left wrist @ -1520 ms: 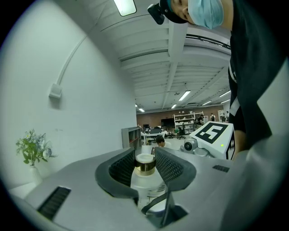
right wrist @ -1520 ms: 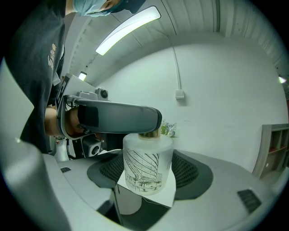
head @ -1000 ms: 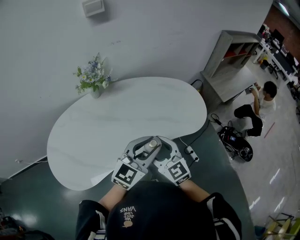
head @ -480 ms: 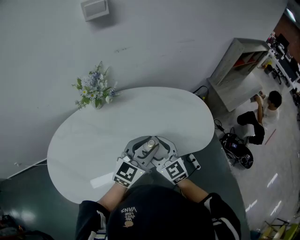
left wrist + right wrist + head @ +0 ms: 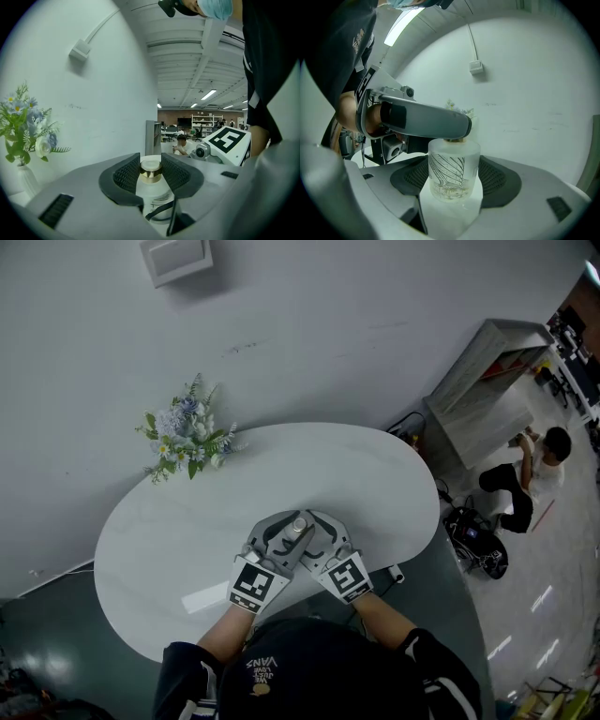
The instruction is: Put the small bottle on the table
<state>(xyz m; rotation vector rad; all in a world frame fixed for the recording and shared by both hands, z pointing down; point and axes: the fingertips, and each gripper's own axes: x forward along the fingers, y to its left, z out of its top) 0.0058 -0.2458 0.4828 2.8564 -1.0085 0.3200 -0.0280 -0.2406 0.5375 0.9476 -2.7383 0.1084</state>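
Status:

- Left tool: jaws narrow, clamped on the gold-collared neck of the small bottle. Ribbed pads sit against both sides of the collar, the white cap shows just above them, and the frosted body hangs below the jaws.
- Right tool: jaws set wider, closed on the bottle's frosted, line-patterned body, with pads against it on both sides. In the right gripper view a left tool jaw crosses just above the body and hides the cap.
- So both tools hold the same bottle, one high and one low. It stands upright between the two sets of tips.
- The tools come in side by side and angle toward each other, tips meeting at the bottle. The marker cubes are at the near end, by the person's hands.
- Bottle is over the white rounded surface, toward its near half. Cannot tell whether its base touches the surface.
- Ahead and left of the left tool: a vase of flowers on the far edge of the surface, by the wall, well apart from the bottle.
- Right of the right tool, off the surface: a power strip on the floor. Further out, a seated person and a grey shelf unit.
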